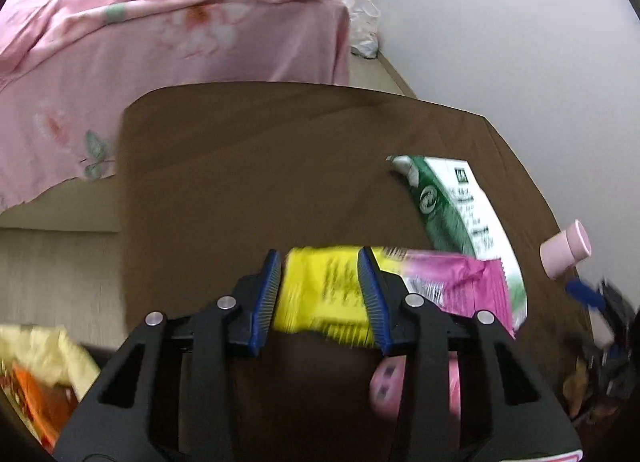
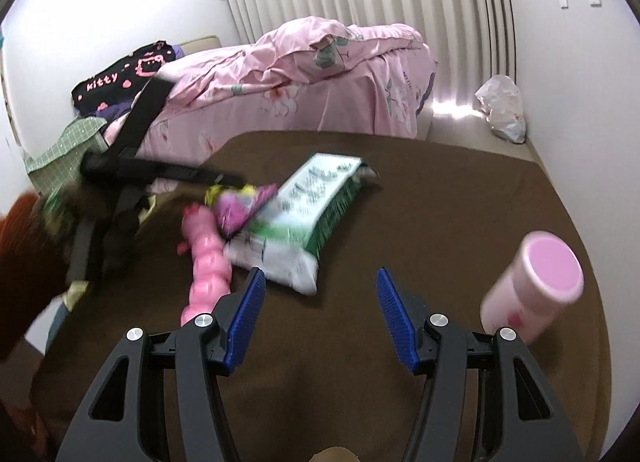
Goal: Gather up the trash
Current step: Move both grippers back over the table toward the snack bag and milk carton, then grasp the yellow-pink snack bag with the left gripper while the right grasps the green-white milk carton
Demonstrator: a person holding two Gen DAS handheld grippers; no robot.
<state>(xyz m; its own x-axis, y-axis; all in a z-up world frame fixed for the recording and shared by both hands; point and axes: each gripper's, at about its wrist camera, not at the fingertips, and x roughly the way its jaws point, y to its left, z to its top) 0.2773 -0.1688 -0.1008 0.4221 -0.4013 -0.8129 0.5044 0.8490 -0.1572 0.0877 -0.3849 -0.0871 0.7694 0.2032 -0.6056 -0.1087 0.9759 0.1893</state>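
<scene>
Grabbing the yellow wrapper

The left tool [image 1: 320, 294] sits around the yellow wrapper [image 1: 324, 294] on the bench [image 1: 260, 165], not clearly pinching; next, squeeze and lift. The right tool [image 2: 320, 302] stays apart, empty.

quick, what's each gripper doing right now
left gripper: jaws around the yellow wrapper; grip cannot be told.
right gripper: open, empty, over the table.

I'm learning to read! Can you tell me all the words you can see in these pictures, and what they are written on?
"kitty": pink letters on the black cloth lying on the bed.
Green and white packet: printing too blurred to read.
Yellow and pink wrapper between the left hand-held gripper's fingers: black print too blurred to read.
Pink cup: no words to be seen.
</scene>
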